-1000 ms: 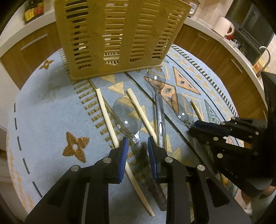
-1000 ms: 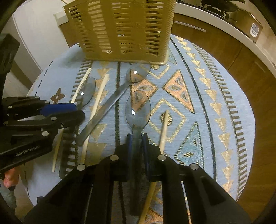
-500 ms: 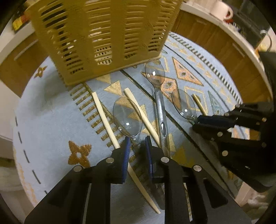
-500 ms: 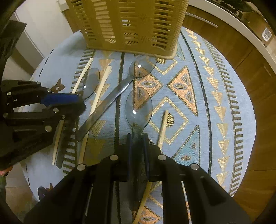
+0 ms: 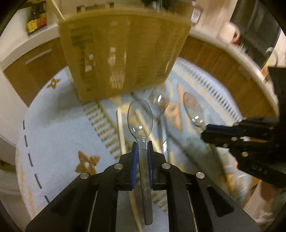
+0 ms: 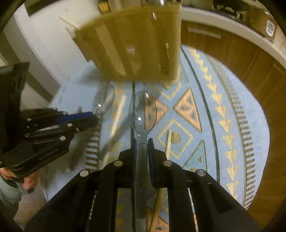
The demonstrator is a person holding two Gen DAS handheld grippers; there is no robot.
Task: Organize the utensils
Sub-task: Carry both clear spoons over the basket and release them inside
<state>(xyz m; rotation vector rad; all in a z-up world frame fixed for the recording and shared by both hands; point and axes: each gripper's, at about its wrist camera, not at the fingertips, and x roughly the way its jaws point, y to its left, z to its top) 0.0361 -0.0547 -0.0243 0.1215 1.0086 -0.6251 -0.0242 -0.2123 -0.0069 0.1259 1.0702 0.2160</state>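
My left gripper [image 5: 142, 142] is shut on the handle of a clear plastic spoon [image 5: 140, 117] and holds it above the table. My right gripper [image 6: 142, 141] is shut on a second clear plastic spoon [image 6: 142, 114], also lifted. Each gripper shows in the other's view: the right one [image 5: 205, 127] with its spoon [image 5: 192, 108], the left one [image 6: 93, 115] with its spoon [image 6: 104, 100]. The tan slotted utensil basket [image 5: 123, 53] stands at the back, also in the right wrist view [image 6: 135, 44]. A metal spoon [image 5: 160, 100] and wooden chopsticks [image 5: 120, 128] lie on the cloth.
The round table carries a pale blue patterned cloth [image 6: 205, 107]. Another chopstick [image 6: 168, 142] lies under my right gripper. Wooden cabinets and a white counter [image 5: 241, 60] ring the table. A bottle [image 5: 36, 16] stands on the counter at the back left.
Both grippers have risen off the cloth with their clear spoons held in the jaws. The left gripper closed on its spoon's handle. The views are blurred from the motion.
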